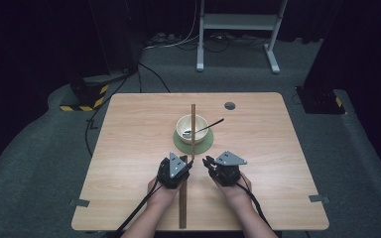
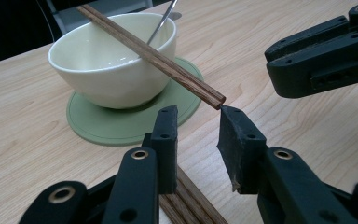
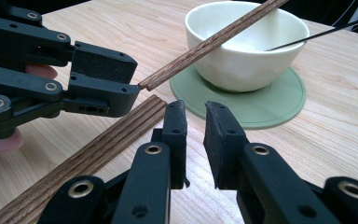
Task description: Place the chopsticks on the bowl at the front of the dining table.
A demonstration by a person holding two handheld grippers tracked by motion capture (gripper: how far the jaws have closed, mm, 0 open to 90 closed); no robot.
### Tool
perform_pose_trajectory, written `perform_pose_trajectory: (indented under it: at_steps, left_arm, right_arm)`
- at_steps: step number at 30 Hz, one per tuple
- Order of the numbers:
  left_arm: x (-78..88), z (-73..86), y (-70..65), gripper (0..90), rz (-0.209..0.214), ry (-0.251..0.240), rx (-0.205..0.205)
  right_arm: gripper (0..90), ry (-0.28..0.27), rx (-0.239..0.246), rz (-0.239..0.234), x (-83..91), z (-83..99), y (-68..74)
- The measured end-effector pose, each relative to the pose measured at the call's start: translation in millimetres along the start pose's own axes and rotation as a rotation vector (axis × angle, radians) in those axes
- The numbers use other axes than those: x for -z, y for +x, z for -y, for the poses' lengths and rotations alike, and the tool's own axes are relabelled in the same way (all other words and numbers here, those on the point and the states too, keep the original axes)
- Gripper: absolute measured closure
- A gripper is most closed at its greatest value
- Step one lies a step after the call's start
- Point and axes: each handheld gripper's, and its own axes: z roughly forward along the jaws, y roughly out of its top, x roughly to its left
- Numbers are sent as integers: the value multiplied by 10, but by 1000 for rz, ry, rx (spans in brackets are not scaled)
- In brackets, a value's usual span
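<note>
**Chopsticks at the bowl, both claws low**

Pale wood table (image 1: pixel 129 148) under me, dark floor all round it, and the cream bowl (image 1: pixel 191 128) is my landmark, sitting on its round green mat (image 1: pixel 181 145) at the middle of the board. A thin metal utensil (image 1: pixel 212 124) leans in the bowl, its handle poking out over the rim on the side away from my left claw.

One chopstick (image 2: pixel 158 58) lies propped across the bowl's rim, sloping down toward me, its near end hanging just off the table. My left claw (image 2: pixel 198 135) sits right at that end: the tip of the stick meets the top corner of one pad (image 2: pixel 235 128), while the other pad stands clear of it. So the jaws are parted, nothing clamped between them. From the right gripper view that same stick end looks to be touching the left claw's lower jaw tip.

Second stick, a flat wooden one (image 3: pixel 74 163), lies on the table on the near side of the bowl, running back toward me beneath my left claw.

My right claw (image 3: pixel 195 140) hovers just beside the mat's near edge, jaws with a narrow gap between them and nothing in it. From above, both claws (image 1: pixel 176 168) (image 1: pixel 223 166) sit side by side, close on the near side of the bowl.
</note>
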Motion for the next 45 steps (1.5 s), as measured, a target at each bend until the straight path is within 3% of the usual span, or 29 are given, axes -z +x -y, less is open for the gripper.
perform_pose_trajectory:
  at_steps: [16,19,22,28,31,37,41,45]
  left_arm:
    - [43,12,-6,673,10,-5,-13]
    - [66,-8,60,705,1,-16,-17]
    - [65,-39,202,757,-14,-36,-1]
    - [-102,-54,460,815,-8,-52,118]
    - [-223,-105,494,819,6,-50,125]
    - [-361,-217,495,819,36,-58,147]
    - [-414,-262,497,821,42,-63,167]
    - [-446,-272,463,822,45,-64,156]
  right_arm:
    - [779,0,2,0,-2,4,4]
    - [777,-1,4,1,-2,7,-1]
    - [778,2,9,-2,0,11,-1]
    - [862,-21,-17,-12,-61,-80,-44]
    - [887,-24,-56,-14,-186,-202,-116]
    - [887,19,-16,15,-473,-419,-215]
    - [888,30,0,27,-533,-485,-160]
    - [887,45,8,59,-577,-456,-127]
